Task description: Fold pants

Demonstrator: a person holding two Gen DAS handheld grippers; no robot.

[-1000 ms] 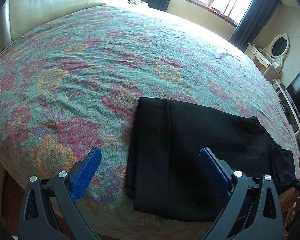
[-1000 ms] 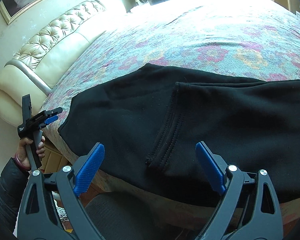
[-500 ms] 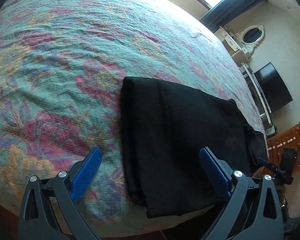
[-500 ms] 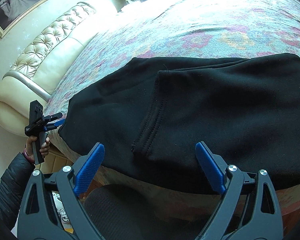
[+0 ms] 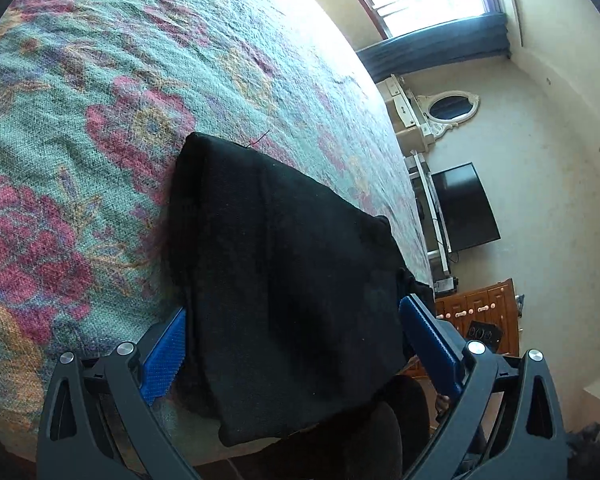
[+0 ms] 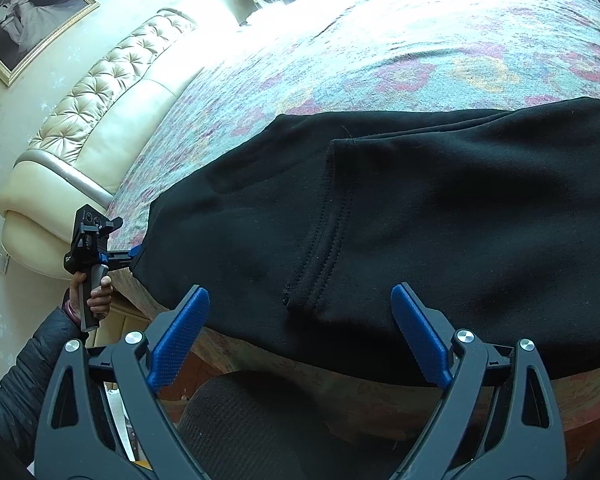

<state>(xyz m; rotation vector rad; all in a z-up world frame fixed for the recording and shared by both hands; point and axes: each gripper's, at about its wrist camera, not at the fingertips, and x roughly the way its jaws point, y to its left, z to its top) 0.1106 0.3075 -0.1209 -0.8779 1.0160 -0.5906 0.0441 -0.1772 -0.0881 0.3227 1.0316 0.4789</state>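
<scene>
Black pants lie folded on the floral bedspread, close to the bed's near edge. My left gripper is open, and its blue fingers straddle the pants' folded left end, one on each side. In the right wrist view the pants stretch across the frame, with a stitched hem seam running toward me. My right gripper is open just short of that hem at the pants' near edge. The left gripper, held by a hand, shows at the pants' left end.
A cream tufted headboard and a framed picture are at the left. A TV, a mirrored vanity and a wooden dresser stand past the bed's right side. A dark-clothed knee sits below the bed edge.
My left gripper has swung right and moved in until its open fingers straddle the pants' end. My right gripper has come slightly closer to the hem.
</scene>
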